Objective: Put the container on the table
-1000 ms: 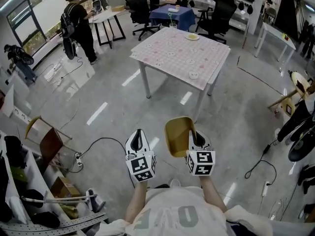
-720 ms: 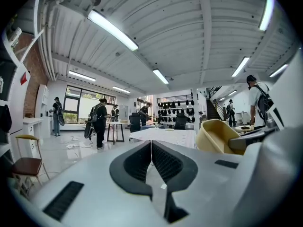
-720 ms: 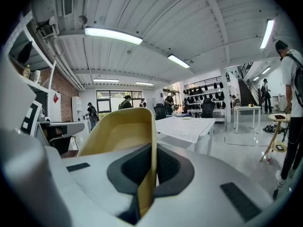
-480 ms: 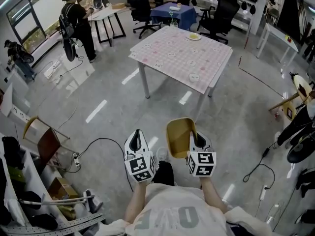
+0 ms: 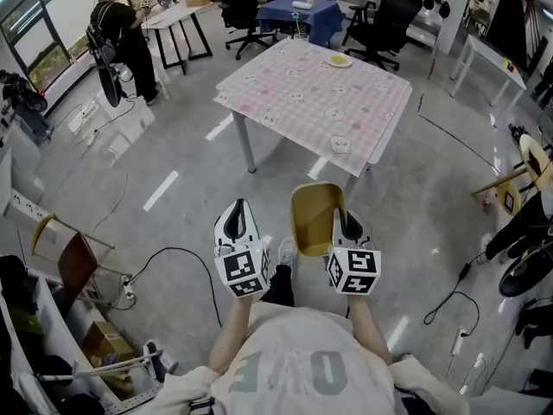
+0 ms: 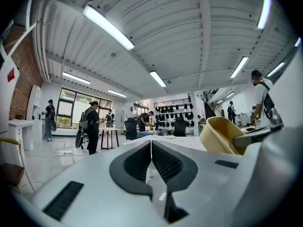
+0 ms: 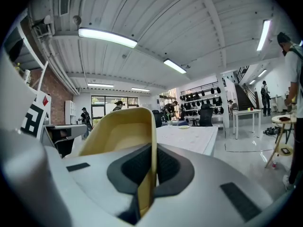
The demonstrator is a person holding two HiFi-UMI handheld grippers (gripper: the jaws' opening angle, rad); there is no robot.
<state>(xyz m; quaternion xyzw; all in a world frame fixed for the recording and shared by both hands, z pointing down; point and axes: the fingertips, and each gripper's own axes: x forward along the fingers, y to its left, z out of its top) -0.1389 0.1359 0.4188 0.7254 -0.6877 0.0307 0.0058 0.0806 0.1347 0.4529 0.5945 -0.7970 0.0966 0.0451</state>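
A square table (image 5: 311, 102) under a pale patterned cloth stands across the concrete floor, one corner turned toward the person. Short of the table's near edge and well apart from it, a mustard-yellow container (image 5: 313, 223) hangs above the floor in the right gripper (image 5: 346, 225). That gripper's jaws pinch one side wall edge-on, so the tub sits on the gripper's inner side, between the two tools.

The container is an oblong, round-cornered tub, apparently empty. Its hollow shows to the head view and its long axis points toward the table. The table lies straight ahead of the loaded gripper, so the set-down likely needs a forward carry until the tub is over the cloth.

The left gripper (image 5: 239, 230) rides level beside the container, jaws pressed together on nothing. A plate (image 5: 339, 60) sits at the table's far side, and a small white object (image 5: 340, 143) lies near its front edge.
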